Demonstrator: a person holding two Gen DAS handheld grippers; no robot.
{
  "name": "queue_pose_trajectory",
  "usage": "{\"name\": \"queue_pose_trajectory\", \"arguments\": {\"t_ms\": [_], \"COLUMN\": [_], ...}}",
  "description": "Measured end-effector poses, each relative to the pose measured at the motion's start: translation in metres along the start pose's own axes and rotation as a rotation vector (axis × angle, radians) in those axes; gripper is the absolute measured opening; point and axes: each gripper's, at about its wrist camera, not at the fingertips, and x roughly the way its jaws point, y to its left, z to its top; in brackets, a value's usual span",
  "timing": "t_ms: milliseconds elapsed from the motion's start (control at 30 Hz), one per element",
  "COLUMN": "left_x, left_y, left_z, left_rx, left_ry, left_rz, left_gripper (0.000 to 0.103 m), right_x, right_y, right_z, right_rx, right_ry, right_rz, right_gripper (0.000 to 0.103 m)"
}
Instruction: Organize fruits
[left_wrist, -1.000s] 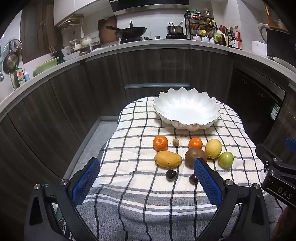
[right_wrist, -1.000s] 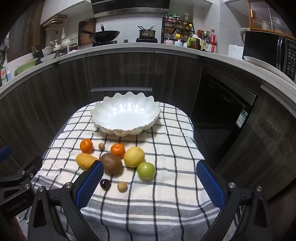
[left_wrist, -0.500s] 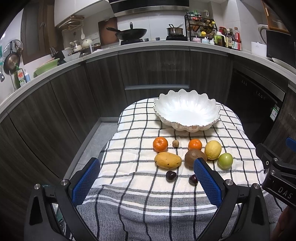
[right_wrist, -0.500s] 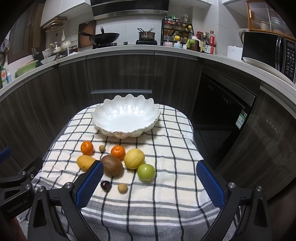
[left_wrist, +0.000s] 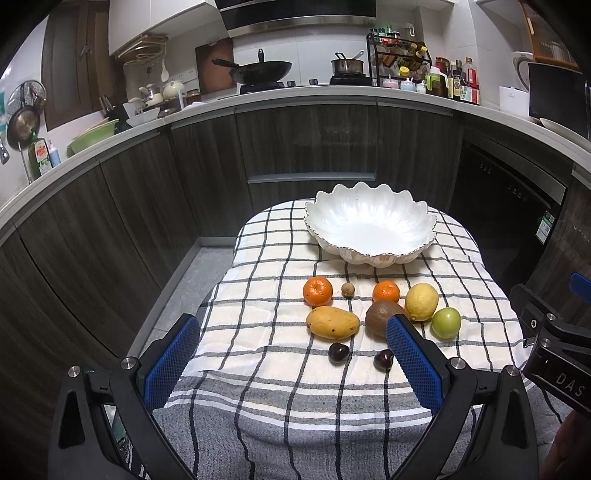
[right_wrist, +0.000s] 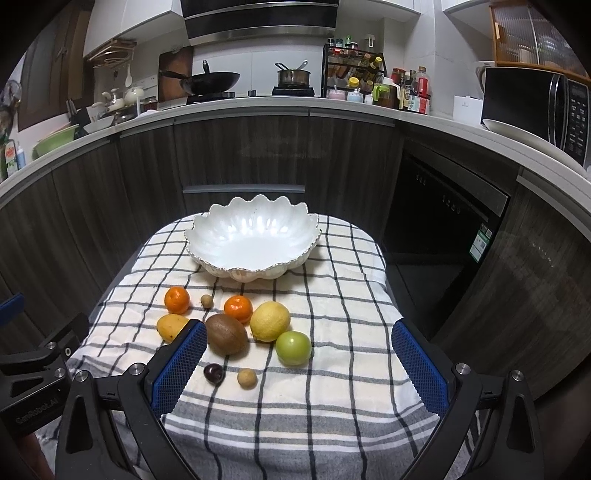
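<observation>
A white scalloped bowl (left_wrist: 369, 227) (right_wrist: 255, 240) stands at the far end of a checked cloth and holds nothing. In front of it lie two oranges (left_wrist: 317, 291) (left_wrist: 386, 291), a mango (left_wrist: 332, 322), a kiwi (right_wrist: 226, 334), a lemon (right_wrist: 269, 320), a green apple (right_wrist: 293, 348), two dark cherries (left_wrist: 338, 352) (left_wrist: 383, 359) and two small tan fruits (right_wrist: 207, 301) (right_wrist: 246, 378). My left gripper (left_wrist: 291, 362) is open and empty, near the cloth's front edge. My right gripper (right_wrist: 299, 365) is open and empty, just short of the fruit.
The checked cloth (right_wrist: 332, 369) covers a small table with drops on all sides. Dark cabinets (right_wrist: 240, 158) curve behind it, with a dishwasher (right_wrist: 443, 236) at the right. The counter holds a wok, pots and bottles. The other gripper shows at each view's edge (left_wrist: 554, 354) (right_wrist: 33, 373).
Both views have shifted slightly downward and forward, so the bowl and fruit sit a little lower in frame. No fruit has moved. Both grippers stay open.
</observation>
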Motion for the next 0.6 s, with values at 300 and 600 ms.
{"name": "queue_pose_trajectory", "arguments": {"t_ms": [300,600], "left_x": [-0.005,-0.0077], "left_y": [-0.0007,-0.0012], "left_z": [-0.0002,0.0008], "left_rx": [0.0,0.002], "left_ry": [-0.008,-0.012], "left_rz": [0.0,-0.001], "left_gripper": [0.103,0.103], "right_x": [-0.0016,-0.0028], "right_y": [0.0004,0.0005], "right_z": [0.0005,0.0001], "right_rx": [0.002,0.003], "right_ry": [-0.004,-0.005], "right_rz": [0.002,0.0], "right_gripper": [0.101,0.101]}}
